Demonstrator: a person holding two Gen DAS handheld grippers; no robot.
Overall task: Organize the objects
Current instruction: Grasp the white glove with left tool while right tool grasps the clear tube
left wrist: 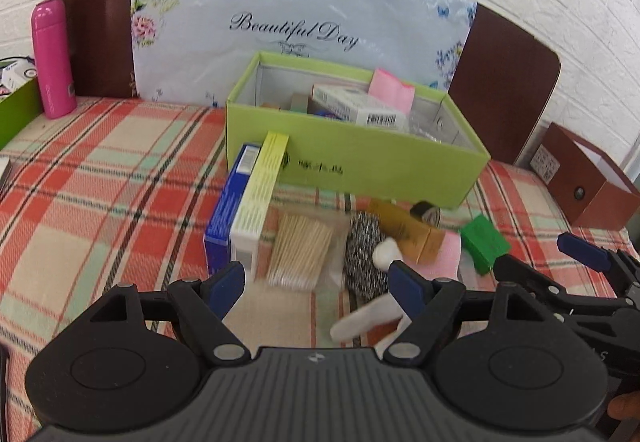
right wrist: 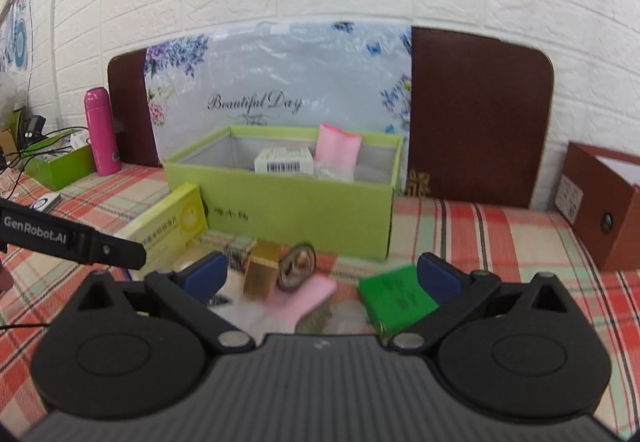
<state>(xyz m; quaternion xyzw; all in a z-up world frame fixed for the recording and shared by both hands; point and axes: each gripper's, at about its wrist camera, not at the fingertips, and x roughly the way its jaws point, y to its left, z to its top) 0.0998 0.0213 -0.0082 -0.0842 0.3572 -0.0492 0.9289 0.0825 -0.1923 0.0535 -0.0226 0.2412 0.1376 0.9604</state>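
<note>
Both grippers hang over the clutter in front of the green box [left wrist: 356, 162], nothing picked up yet. Left gripper [left wrist: 316, 278] has its jaws spread wide and empty — the bag of cotton swabs [left wrist: 300, 250] and the steel scourer [left wrist: 362, 242] lie on the cloth just ahead of the gap, so one of those looks like the target. Right gripper [right wrist: 320, 276] is likewise wide apart and grips nothing; the green block [right wrist: 396, 298] lies just by its right finger, with the gold tube box [right wrist: 260, 270], the tape roll [right wrist: 298, 268] and a pink pad [right wrist: 304, 296] ahead of the opening.

Loose items sit bunched against the box's front wall on the plaid tablecloth [left wrist: 100, 170], probably staged there for short carries. The blue carton [left wrist: 228, 210] and yellow carton [left wrist: 260, 186] lean on edge against that wall. Inside the box already: a white barcode carton [right wrist: 284, 160] and a pink packet [right wrist: 338, 150] propped against the back, leaving room on the left. Pink flask [left wrist: 52, 58] stands well off, near the headboard — not part of the pile. Task partly done; most of the pile is still outside.
</note>
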